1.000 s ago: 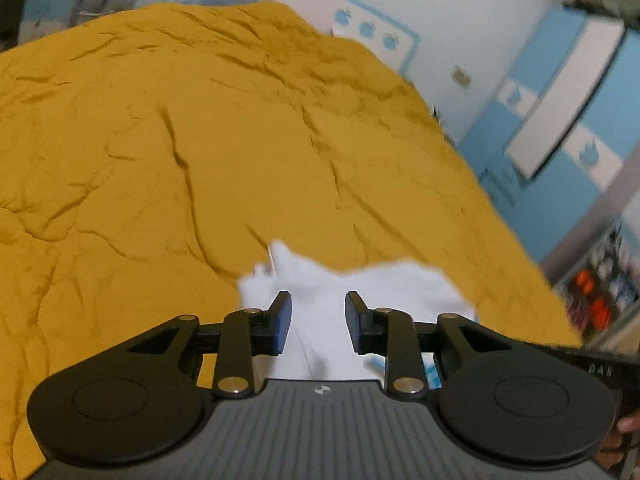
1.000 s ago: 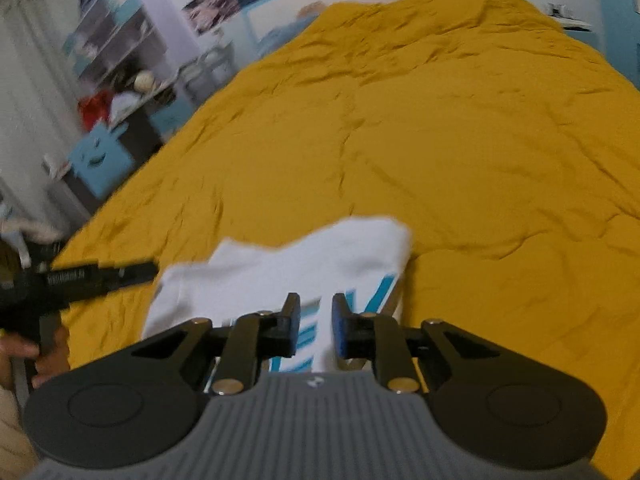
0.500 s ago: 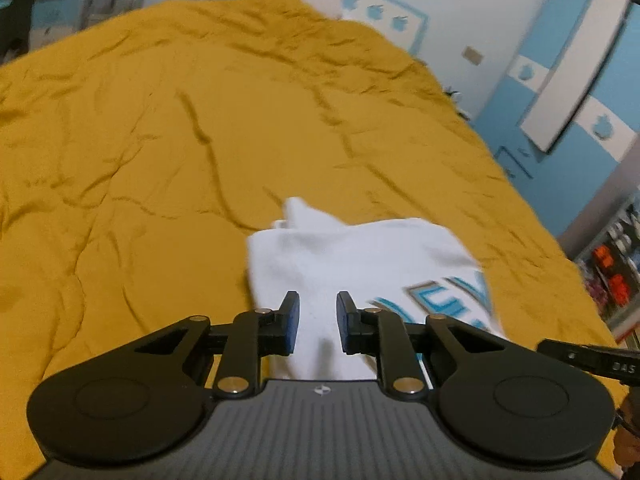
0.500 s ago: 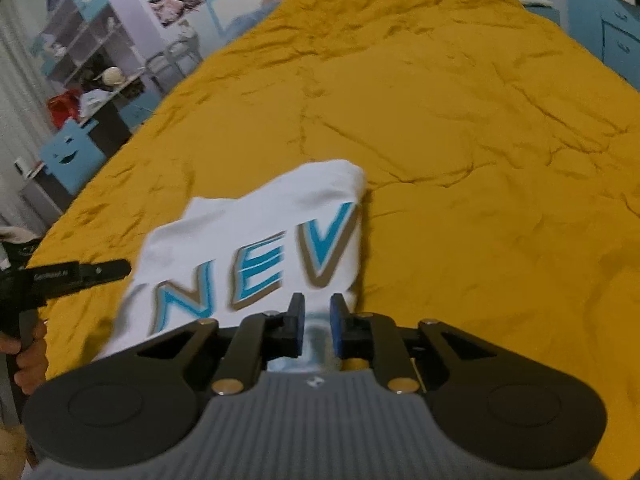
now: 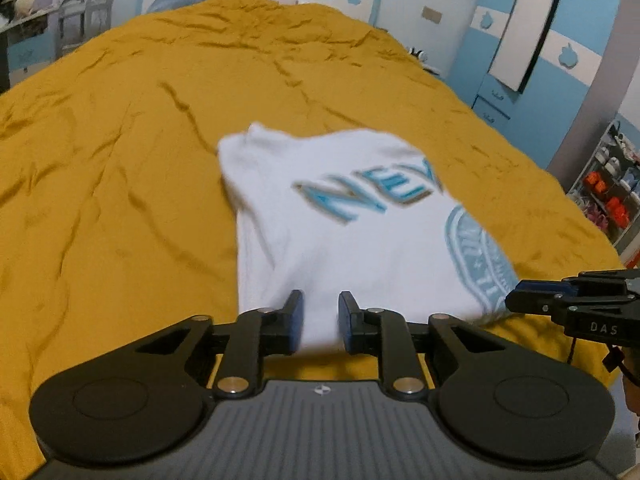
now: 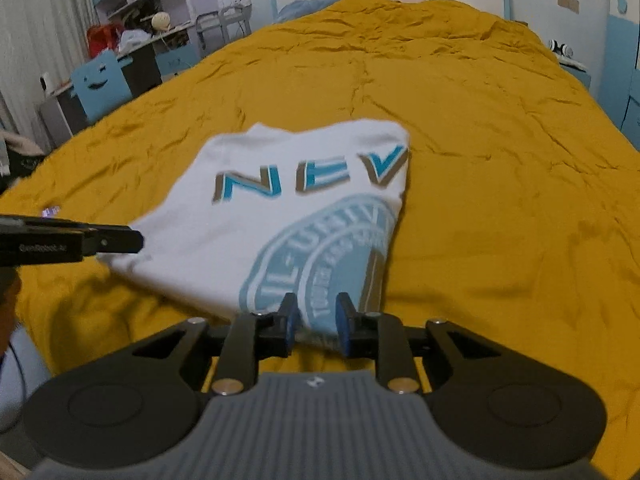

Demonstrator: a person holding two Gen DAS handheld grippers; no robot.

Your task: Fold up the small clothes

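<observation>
Two tools on a white shirt, yellow bed.

Left wrist view: your left tool (image 5: 320, 322) has the near hem of the white t-shirt (image 5: 340, 236) between its blue pads; the cloth fills the narrow gap and looks pinched. The shirt lies spread on the yellow bedspread (image 5: 120, 160), its blue lettering and round print facing up. Your right tool (image 5: 560, 304) reaches in from the right edge at the shirt's near right corner.
Right wrist view: your right tool (image 6: 316, 322) straddles the near hem over the round blue print on the t-shirt (image 6: 288, 216); its jaws are opening, cloth between them. The left tool (image 6: 100, 240) enters from the left, touching the shirt's left edge. The bedspread (image 6: 480, 160) lies wrinkled all round.
</observation>
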